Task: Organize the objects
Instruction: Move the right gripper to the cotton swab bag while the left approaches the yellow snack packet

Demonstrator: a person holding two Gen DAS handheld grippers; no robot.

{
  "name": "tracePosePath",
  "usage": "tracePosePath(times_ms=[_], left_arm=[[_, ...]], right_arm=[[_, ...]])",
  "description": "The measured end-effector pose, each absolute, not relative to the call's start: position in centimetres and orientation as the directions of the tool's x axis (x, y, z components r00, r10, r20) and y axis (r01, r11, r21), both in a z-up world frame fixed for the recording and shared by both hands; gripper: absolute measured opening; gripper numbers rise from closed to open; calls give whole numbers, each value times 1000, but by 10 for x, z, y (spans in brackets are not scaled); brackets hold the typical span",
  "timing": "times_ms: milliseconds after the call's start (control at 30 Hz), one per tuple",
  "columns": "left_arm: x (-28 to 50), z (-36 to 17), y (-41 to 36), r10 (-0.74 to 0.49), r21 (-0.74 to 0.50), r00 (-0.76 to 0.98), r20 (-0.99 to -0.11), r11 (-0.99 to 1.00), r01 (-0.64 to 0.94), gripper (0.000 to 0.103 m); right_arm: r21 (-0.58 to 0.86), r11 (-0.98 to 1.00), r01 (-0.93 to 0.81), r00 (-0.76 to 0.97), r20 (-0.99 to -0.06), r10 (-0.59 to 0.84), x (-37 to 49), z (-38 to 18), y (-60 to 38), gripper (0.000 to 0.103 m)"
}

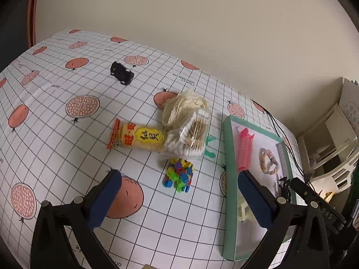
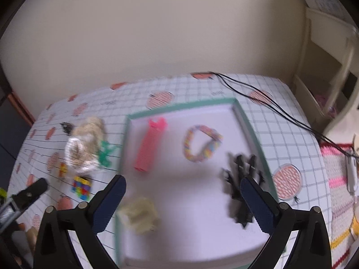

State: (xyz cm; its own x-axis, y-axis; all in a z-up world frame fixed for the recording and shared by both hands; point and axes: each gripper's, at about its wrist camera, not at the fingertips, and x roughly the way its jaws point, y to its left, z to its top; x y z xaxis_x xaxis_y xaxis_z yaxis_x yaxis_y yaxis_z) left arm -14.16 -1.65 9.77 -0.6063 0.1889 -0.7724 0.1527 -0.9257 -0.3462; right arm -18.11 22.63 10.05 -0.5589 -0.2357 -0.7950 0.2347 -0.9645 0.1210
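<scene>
The left gripper (image 1: 178,186) hangs above the surface (image 1: 56,103) with its fingers (image 1: 105,199) spread wide and nothing between them. Just past them lies a small heap of bright plastic clips (image 1: 179,176). Beyond that come a yellow snack packet (image 1: 139,139) and a clear bag of cotton swabs (image 1: 188,137), the bag overlapping the packet's right end. A green clip (image 1: 209,148) pokes out from under the bag, mostly hidden. Behind the bag sits a cream bundle (image 1: 185,107) whose make is unclear. Far back, a small black toy car (image 1: 122,73) stands apart.

The right gripper (image 2: 182,189) is likewise wide open and empty, held over the green-rimmed tray (image 2: 179,108). This view is smeared by motion blur. Nearest in the tray is a pale yellowish object (image 2: 140,215), too blurred to name, and a black spiky item (image 2: 241,179) partly covered by the right finger. Farther in lie a pink ribbed clip (image 2: 150,144) and a multicoloured braided loop (image 2: 202,143). Black cables (image 2: 258,98) trail across the far corner of the surface.
</scene>
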Motion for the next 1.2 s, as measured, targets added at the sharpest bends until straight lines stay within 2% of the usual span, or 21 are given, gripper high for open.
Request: tracePosePath(times_ms=[300,500,833,1200], left_arm=[[-158,103,-47,176,-365,-618,-766,-911,193,103],[-170,92,-84,137,-398,-631,-764,-870,292,103],[-198,66,-109,57,-348,-584,-810,-848,399,103],[-215,53,-114,42,-281,-549,-835,-890,359,103]], right_arm=[[146,-925,350,-533,-781,-325,-182,118,170,103],[163,-893,419,-505,-775,-379,-186,117,129,103],[189,-846,498,-420,-801,-426,-199,78,73,103],[232,-828,510,-370,-810,-455,-216,47,49,99]])
